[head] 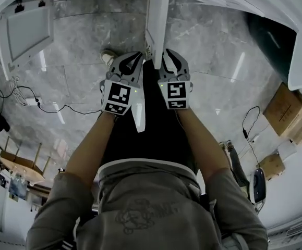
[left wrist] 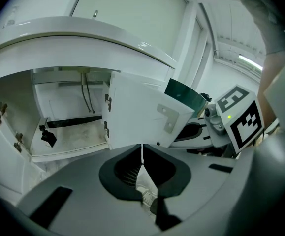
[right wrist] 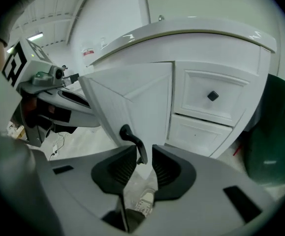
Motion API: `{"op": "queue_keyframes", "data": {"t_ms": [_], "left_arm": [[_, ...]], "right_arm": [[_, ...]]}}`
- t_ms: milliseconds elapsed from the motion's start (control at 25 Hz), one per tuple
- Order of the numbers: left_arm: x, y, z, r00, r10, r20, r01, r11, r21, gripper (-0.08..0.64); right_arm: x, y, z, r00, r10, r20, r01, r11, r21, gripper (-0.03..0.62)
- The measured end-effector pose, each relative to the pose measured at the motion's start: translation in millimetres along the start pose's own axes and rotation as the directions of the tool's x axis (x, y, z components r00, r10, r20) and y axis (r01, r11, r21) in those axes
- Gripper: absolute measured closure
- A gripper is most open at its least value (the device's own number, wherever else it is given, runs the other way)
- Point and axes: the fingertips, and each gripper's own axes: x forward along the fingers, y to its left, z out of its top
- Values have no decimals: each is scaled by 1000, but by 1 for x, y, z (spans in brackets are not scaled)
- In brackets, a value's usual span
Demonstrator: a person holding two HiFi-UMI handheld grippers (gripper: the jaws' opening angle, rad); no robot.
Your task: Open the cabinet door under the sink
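The white cabinet door (head: 156, 20) under the sink stands swung open, edge-on between my two grippers. Its inner face (left wrist: 140, 109) shows in the left gripper view, with the open cabinet (left wrist: 66, 114) and its pipes behind. The outer face (right wrist: 137, 97) carries a black lever handle (right wrist: 131, 135). My right gripper (right wrist: 144, 154) is closed narrowly round the handle's tip, which lies against the left pad. It shows right of the door (head: 168, 55). My left gripper (left wrist: 142, 154) is shut with nothing held, just left of the door (head: 136, 56).
A second white door (head: 25, 33) hangs open at the left. White drawers (right wrist: 213, 97) sit right of the open door. A dark green bin (head: 273, 40) stands further right. Cables (head: 31, 100) and cardboard boxes (head: 286, 108) lie on the marble floor.
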Motion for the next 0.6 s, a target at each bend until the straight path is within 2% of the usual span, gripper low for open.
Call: {"op": "queue_keyframes", "data": {"t_ms": [240, 400, 600], "left_arm": [[-1, -5, 0, 999, -5, -44, 5, 1000, 7, 535], [-11, -9, 11, 999, 7, -39, -7, 1000, -4, 535], [-32, -8, 39, 1000, 26, -5, -26, 1000, 15, 535]], "right_arm": [[-18, 11, -7, 999, -29, -18, 30, 999, 19, 486], [-34, 8, 0, 998, -56, -20, 57, 998, 41, 497], [-60, 7, 28, 998, -65, 10, 65, 998, 16, 509]]}}
